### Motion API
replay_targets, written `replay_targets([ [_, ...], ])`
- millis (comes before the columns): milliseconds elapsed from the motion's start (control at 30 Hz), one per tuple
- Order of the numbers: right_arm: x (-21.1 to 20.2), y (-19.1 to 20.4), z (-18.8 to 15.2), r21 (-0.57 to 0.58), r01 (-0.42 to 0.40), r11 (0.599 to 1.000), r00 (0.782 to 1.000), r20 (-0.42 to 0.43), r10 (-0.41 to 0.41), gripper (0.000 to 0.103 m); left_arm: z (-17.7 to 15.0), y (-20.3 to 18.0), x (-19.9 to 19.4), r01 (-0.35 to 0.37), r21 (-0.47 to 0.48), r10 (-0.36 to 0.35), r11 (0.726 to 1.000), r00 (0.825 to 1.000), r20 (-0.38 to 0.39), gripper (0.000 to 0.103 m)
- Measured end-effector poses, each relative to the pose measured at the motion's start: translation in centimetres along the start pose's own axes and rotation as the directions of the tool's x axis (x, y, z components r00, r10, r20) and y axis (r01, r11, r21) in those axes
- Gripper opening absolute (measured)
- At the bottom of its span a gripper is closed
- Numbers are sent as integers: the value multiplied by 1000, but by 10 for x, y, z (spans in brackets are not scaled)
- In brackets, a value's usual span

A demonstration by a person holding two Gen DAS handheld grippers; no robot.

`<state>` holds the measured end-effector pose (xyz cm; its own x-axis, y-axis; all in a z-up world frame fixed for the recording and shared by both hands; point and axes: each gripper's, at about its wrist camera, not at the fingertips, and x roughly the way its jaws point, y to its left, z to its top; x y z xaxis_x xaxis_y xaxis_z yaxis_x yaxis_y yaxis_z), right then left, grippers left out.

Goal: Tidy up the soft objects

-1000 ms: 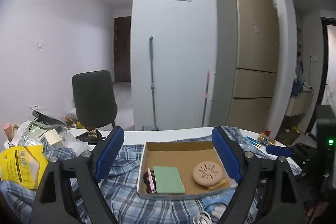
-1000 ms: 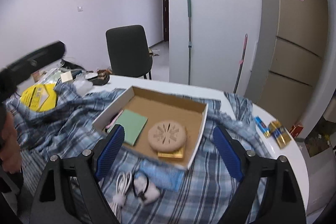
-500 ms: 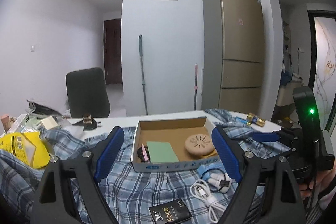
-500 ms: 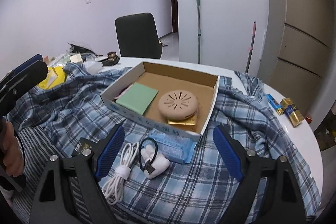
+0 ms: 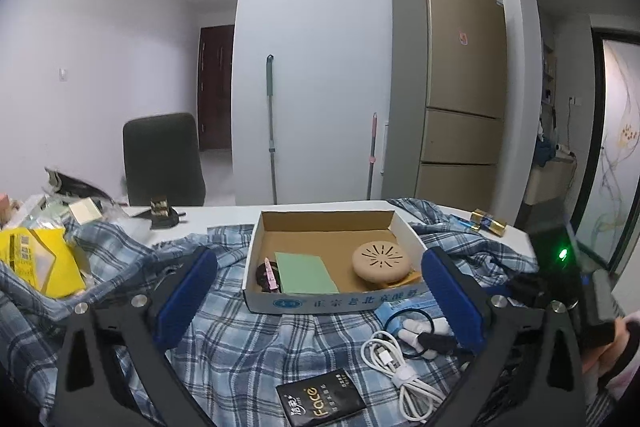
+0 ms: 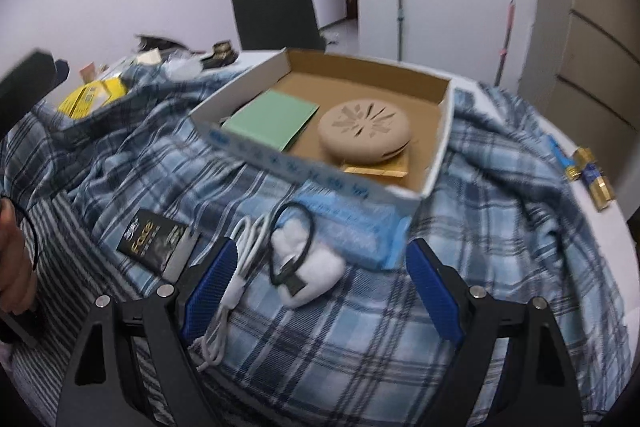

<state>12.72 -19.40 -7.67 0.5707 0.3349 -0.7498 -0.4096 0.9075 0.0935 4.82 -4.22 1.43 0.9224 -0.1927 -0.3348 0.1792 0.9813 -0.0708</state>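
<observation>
Both tools have come down toward the surface since the earlier frames, so the items in front of the cardboard box [image 6: 436, 131] now fill the lower part of each view. The left tool [image 5: 318, 297] has just been spreading its jaws wider, and nothing lies between them; it is released, aimed at the near wall of the box. The right tool [image 6: 320, 277] is also released, jaws standing apart, with the white plush piece [image 6: 316, 273] and its black loop [image 6: 292, 239] lying between and just beyond the tips, not pressed by either pad.

The sorting looks barely begun. The box already holds a green pad [image 6: 272, 117] on the left, a round tan disc [image 6: 364, 131] on the right resting on a gold packet, and a small pink item at the far left corner, seen only from the left wrist. Left outside on the plaid cloth [image 6: 500, 211] are the plush piece, a coiled white cable [image 5: 404, 375], a black sachet [image 5: 320, 401] and a pale blue tissue pack [image 6: 352, 223] touching the box's near wall.

The plush piece looks small, white and fuzzy, slumped on the cloth near the right tool, with the loop draped over it. It would likely squash easily under the pads.
</observation>
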Motion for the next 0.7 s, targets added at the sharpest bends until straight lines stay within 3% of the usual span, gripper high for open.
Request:
replay_targets([
  [300,18,4,-5,1,-64,998,995,-72,64,60,-2,6,7,0,-38,-2,999,999,-36,103],
  [367,23,3,-5,7,-58,998,994,-94,59,44,-2,6,8,-7,-35,5,999,999,-43,103],
  [433,26,3,-5,9,-55,998,993,-106,56,35,-3,6,8,-11,-38,9,999,999,-43,103],
  [700,17,8,-6,-29,-40,999,998,-58,38,25,1,4,17,15,14,-14,1000,995,-97,103],
])
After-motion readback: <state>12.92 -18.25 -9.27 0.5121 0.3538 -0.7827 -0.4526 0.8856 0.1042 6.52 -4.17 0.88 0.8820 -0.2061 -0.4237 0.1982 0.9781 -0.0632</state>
